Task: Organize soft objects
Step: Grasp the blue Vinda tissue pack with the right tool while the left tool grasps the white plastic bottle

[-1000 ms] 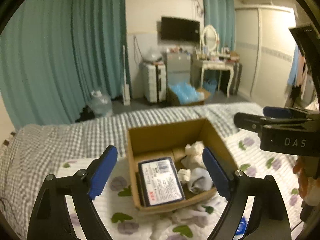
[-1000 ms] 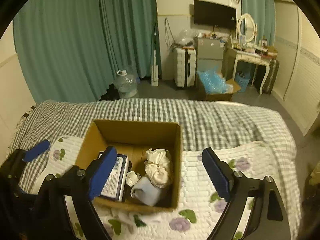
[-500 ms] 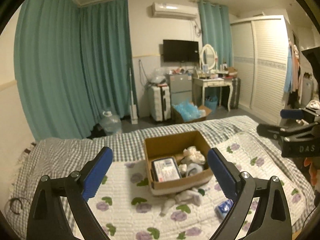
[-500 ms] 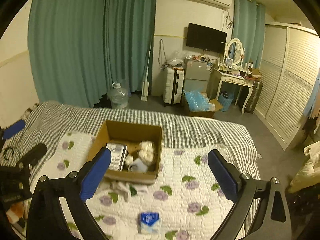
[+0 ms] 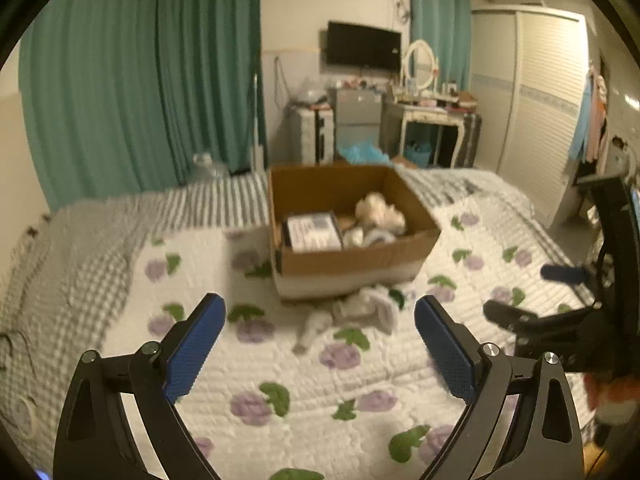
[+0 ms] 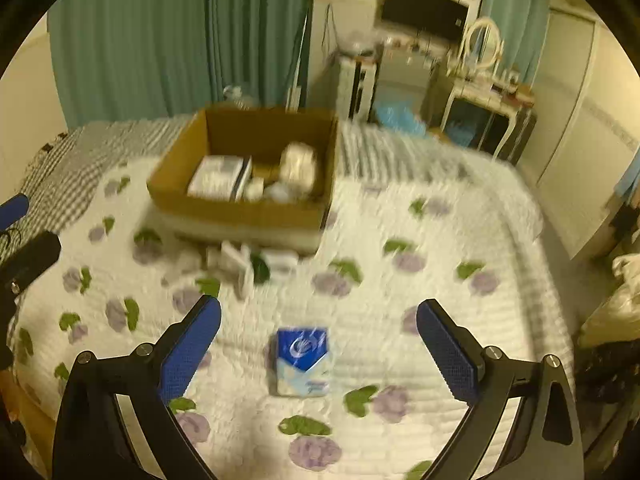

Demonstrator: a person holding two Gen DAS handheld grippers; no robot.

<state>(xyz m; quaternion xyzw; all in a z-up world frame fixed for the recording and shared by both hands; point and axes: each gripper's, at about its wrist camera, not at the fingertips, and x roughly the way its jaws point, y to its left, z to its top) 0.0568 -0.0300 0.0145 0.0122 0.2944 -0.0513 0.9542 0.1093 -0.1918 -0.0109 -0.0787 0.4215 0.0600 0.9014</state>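
Both grippers are spread wide with nothing between the pads. The left gripper (image 5: 320, 340) hangs over the flowered quilt (image 5: 280, 368), and the crumpled pale cloth (image 5: 360, 310) lies on the quilt a bit ahead of its tips, roughly centered between the two blue pads but beyond them, not inside the gap. That cloth sits right at the front wall of the cardboard box (image 5: 352, 256), touching or nearly touching it; too blurry to say which.

The right gripper (image 6: 318, 340) is also wide apart and empty. The blue and white tissue pack (image 6: 303, 362) lies flat on the quilt, lined up with the middle of the gap, clear of both pads. How high the pads are above it I can't tell.

Inside the box there's a flat dark package with a white label (image 5: 314, 232) on the left side, and bundled cream and grey cloth pieces (image 5: 380, 216) on the right. The right gripper also shows at the right edge of the left wrist view, low over the quilt.
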